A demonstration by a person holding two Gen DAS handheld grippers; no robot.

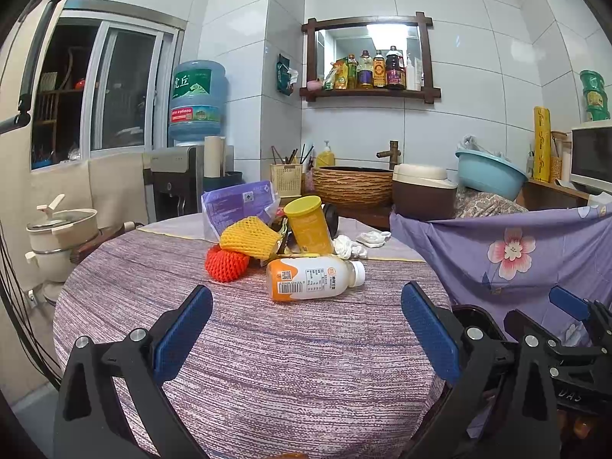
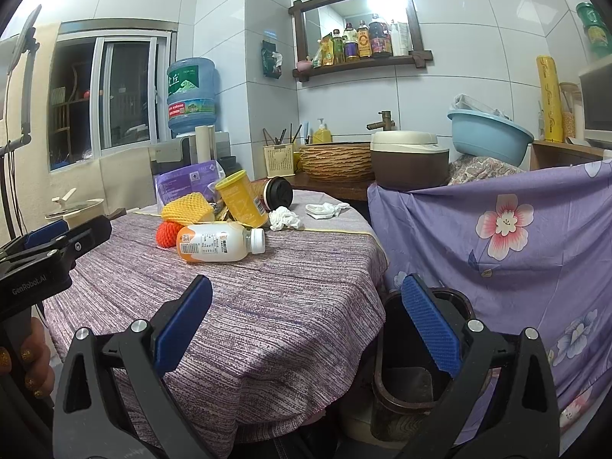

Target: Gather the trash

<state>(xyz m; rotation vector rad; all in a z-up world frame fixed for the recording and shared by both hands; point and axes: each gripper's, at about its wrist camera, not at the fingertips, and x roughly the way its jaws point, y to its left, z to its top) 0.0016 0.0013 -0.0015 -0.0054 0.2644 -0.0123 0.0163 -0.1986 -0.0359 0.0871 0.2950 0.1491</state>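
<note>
A pile of trash lies at the far side of the round table point(image 1: 267, 344): a white and orange bottle point(image 1: 313, 278) on its side, a yellow can point(image 1: 310, 225), yellow foam net point(image 1: 248, 237), red foam net point(image 1: 225, 266), a purple bag point(image 1: 237, 206), crumpled tissues point(image 1: 350, 246) and a dark cup point(image 2: 277, 191). My left gripper point(image 1: 306, 329) is open and empty, short of the bottle. My right gripper point(image 2: 306, 325) is open and empty over the table's right edge, above a dark trash bin point(image 2: 413, 367). The bottle also shows in the right wrist view point(image 2: 220, 246).
A purple flowered cloth point(image 2: 516, 237) hangs to the right of the table. Behind stand a woven basin point(image 1: 352, 185), a brown cooker point(image 1: 424, 191), a blue tub point(image 1: 489, 174) and a water dispenser point(image 1: 179, 176). A pot point(image 1: 61, 229) sits to the left.
</note>
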